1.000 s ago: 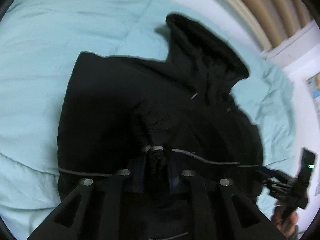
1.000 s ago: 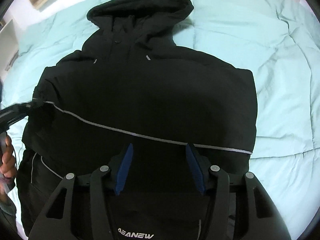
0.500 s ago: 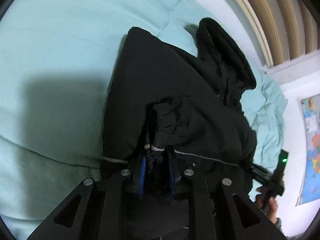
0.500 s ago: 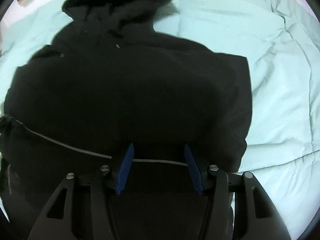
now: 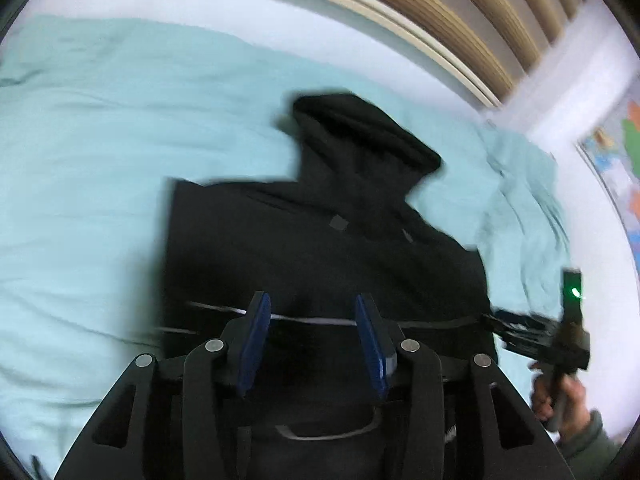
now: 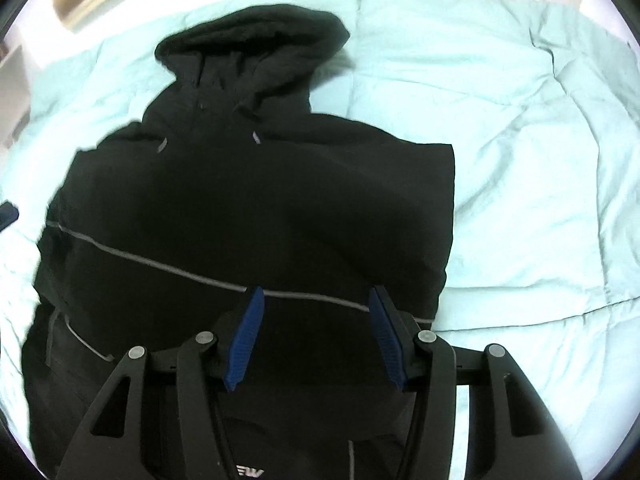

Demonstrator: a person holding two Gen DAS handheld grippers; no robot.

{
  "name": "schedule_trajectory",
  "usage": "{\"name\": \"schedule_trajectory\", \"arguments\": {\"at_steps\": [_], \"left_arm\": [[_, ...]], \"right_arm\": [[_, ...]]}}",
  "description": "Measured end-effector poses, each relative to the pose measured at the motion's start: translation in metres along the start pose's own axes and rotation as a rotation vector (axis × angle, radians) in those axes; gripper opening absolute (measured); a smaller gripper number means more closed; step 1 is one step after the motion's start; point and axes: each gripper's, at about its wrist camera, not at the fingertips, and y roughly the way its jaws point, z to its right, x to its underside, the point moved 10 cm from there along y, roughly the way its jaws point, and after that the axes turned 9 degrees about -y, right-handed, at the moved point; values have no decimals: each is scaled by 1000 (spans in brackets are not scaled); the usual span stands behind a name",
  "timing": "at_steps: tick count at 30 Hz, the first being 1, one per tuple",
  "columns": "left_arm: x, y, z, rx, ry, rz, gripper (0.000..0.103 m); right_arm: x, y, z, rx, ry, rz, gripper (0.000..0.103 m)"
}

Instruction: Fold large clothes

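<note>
A black hooded jacket (image 6: 248, 208) lies on a pale teal duvet (image 6: 520, 160), hood (image 6: 252, 40) toward the headboard and a thin grey stripe (image 6: 160, 262) across its body. Both side edges look folded in straight. My left gripper (image 5: 311, 298) hovers over the jacket (image 5: 320, 248) near the stripe; its jaws are opening and nothing is between the blue pads. My right gripper (image 6: 318, 290) stands open above the lower part of the jacket, holding nothing. In the left wrist view the right gripper (image 5: 520, 326) shows at the jacket's right edge, held by a hand (image 5: 560, 396).
The duvet (image 5: 80, 160) spreads wide to the left and right of the jacket. A slatted wooden headboard (image 5: 460, 20) and white wall lie beyond the hood. A coloured map (image 5: 624, 168) hangs on the wall at the right.
My left gripper has let go of the bunched black fabric it was shut on, opened, and lifted away. The jacket's left side now lies flat. The right gripper stayed open over the jacket.
</note>
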Motion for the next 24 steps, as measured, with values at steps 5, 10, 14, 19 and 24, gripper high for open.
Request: {"name": "schedule_trajectory", "arguments": {"at_steps": [5,10,14,19,24], "left_arm": [[41,80,-15,-87,-24,-190,40],[39,88,-39,-79,-125,-214,22],[20,56,-18,-50,-84,-146,21],[-46,28,10,-24,-5,-35,22],[-132,55,34,-38,52,42,23]], "right_arm": [[23,43,5,39,2,-88,55],[28,56,11,2,25,-106,55],[20,40,12,-27,23,-115,55],[-32,0,23,-76,51,9,55],[-119,0,51,-57,77,142,55]]}}
